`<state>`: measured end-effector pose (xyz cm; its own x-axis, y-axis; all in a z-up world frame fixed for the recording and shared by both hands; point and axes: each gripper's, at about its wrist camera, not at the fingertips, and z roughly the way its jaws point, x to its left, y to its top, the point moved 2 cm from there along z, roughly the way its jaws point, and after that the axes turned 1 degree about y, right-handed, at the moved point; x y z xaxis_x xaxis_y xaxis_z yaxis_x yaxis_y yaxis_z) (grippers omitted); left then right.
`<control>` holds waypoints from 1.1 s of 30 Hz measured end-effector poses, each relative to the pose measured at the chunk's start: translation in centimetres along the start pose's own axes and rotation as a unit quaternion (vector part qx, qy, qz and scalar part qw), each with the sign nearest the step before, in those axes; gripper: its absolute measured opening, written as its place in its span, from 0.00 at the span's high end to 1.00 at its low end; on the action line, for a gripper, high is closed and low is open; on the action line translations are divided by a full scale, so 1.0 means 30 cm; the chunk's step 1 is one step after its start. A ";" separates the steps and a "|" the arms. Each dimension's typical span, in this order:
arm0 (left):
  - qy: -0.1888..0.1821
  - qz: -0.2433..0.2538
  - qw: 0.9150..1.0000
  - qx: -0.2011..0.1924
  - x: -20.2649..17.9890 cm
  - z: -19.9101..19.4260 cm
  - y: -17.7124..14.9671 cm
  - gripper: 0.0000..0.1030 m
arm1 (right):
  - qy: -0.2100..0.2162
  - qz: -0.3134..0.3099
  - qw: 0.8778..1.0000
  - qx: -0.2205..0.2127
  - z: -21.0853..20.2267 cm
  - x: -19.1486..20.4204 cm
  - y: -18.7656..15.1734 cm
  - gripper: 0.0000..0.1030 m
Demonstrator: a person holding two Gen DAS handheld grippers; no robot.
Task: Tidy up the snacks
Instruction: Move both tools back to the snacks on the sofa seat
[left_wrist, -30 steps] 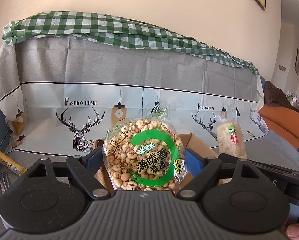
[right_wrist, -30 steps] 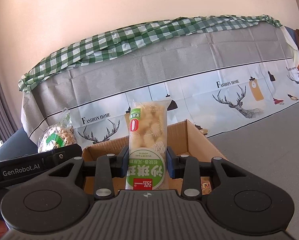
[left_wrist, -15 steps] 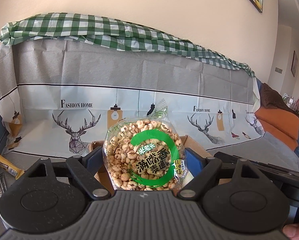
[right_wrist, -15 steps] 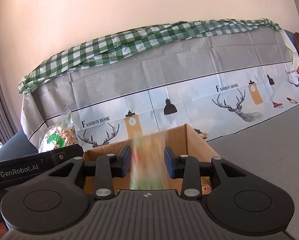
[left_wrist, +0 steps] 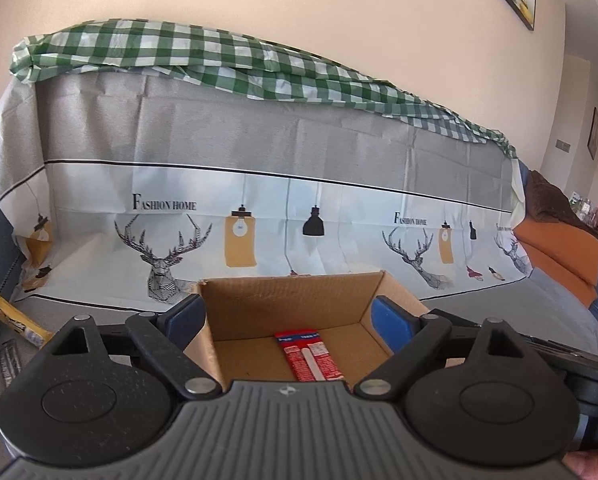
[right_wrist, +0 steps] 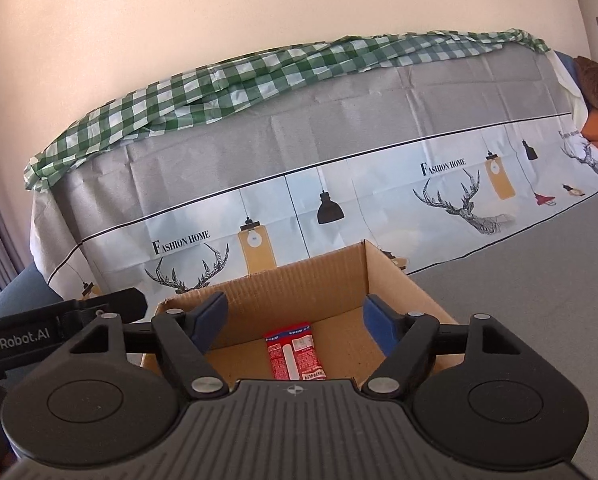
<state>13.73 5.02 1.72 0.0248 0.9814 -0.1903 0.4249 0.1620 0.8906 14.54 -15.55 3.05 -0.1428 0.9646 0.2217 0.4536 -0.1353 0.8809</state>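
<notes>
An open cardboard box (left_wrist: pixel 287 296) (right_wrist: pixel 299 284) stands on the grey cover below both grippers. A red snack packet (left_wrist: pixel 309 354) (right_wrist: pixel 295 356) lies flat on its floor. My left gripper (left_wrist: pixel 291 320) hovers over the box with its jaws opening and nothing between the blue pads. My right gripper (right_wrist: pixel 295 322) hangs over the same box, jaws opening, also with nothing between them. The puffed-grain bag and the long white packet are out of sight. In the right wrist view the left gripper's black body (right_wrist: pixel 59 324) shows at the left edge.
A yellow snack bar (left_wrist: pixel 17 320) lies on the grey cover to the left of the box. Behind the box rises a sofa back draped with a deer-print cloth (left_wrist: pixel 259 208) and a green checked cloth (left_wrist: pixel 219 60). Orange cushions (left_wrist: pixel 559 248) sit far right.
The left gripper let go of the round puffed-grain bag, which is gone from view. The right gripper released the long white packet, seen falling blurred half a second ago. Both jaws stand wider.
</notes>
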 end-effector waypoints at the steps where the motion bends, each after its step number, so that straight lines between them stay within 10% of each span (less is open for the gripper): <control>1: 0.004 -0.001 1.000 -0.003 0.010 -0.008 0.002 0.10 | 0.001 0.000 1.000 0.000 0.000 0.009 -0.002 0.26; 12: 0.055 -0.047 0.996 -0.043 0.184 -0.127 0.011 0.29 | 0.013 -0.021 1.000 -0.001 -0.011 0.145 -0.047 0.26; 19: 0.086 -0.020 0.996 0.016 0.295 -0.205 -0.001 0.76 | 0.039 -0.042 0.998 0.000 -0.030 0.254 -0.089 0.38; 26: 0.132 -0.013 0.991 0.010 0.462 -0.327 0.031 0.78 | 0.113 -0.037 0.993 0.006 -0.049 0.374 -0.118 0.54; 33: 0.183 -0.135 0.973 0.048 0.702 -0.324 -0.063 0.78 | 0.169 -0.059 0.983 0.034 -0.035 0.500 -0.182 0.62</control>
<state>4.66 26.38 0.05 -0.4162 0.8778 -0.2373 0.4531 0.4265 0.7828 8.98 -0.58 2.01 -0.4765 0.8413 0.2553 0.4726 0.0002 0.8813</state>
